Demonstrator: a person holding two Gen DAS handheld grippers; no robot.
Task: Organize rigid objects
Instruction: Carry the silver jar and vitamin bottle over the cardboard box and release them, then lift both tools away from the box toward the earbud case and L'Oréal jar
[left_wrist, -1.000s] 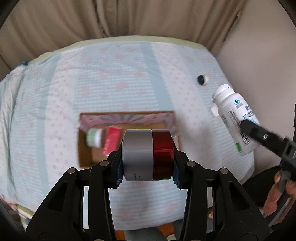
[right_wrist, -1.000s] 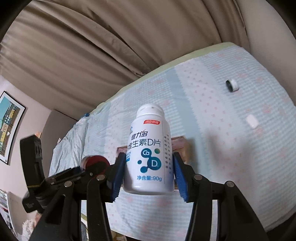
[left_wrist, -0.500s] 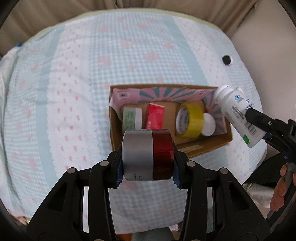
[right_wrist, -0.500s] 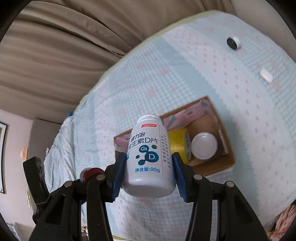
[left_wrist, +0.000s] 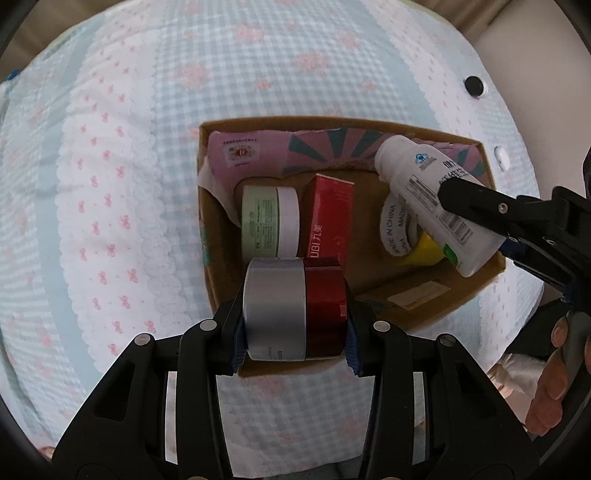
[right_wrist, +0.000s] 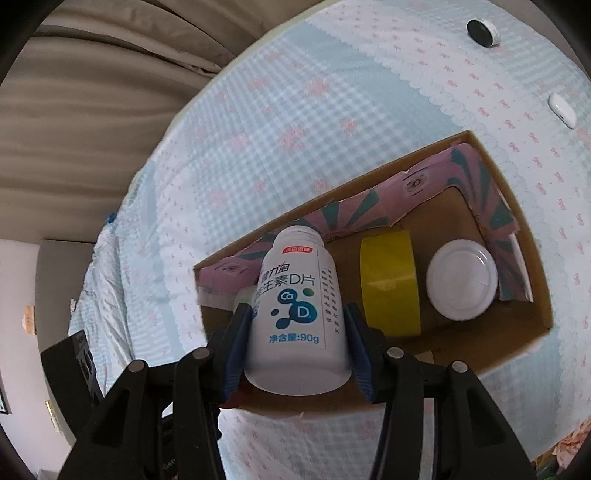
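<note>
My left gripper (left_wrist: 291, 332) is shut on a silver and red cylinder (left_wrist: 293, 308), held above the near edge of an open cardboard box (left_wrist: 210, 266). My right gripper (right_wrist: 297, 343) is shut on a white vitamin bottle (right_wrist: 295, 306), tilted over the box's right part; the bottle also shows in the left wrist view (left_wrist: 432, 199). Inside the box lie a green and white jar (left_wrist: 267, 221), a red carton (left_wrist: 328, 218), a yellow tape roll (right_wrist: 389, 284) and a white round lid (right_wrist: 461, 284).
The box (right_wrist: 517, 206) sits on a bed with a blue checked cover (left_wrist: 110, 184). A black and white round object (right_wrist: 482, 31) and a small white case (right_wrist: 561, 109) lie on the cover beyond the box. Curtains (right_wrist: 92, 92) hang behind the bed.
Both grippers have moved forward and down toward the box with their loads. The box now looks larger and closer, and the white bottle is over its right part.
</note>
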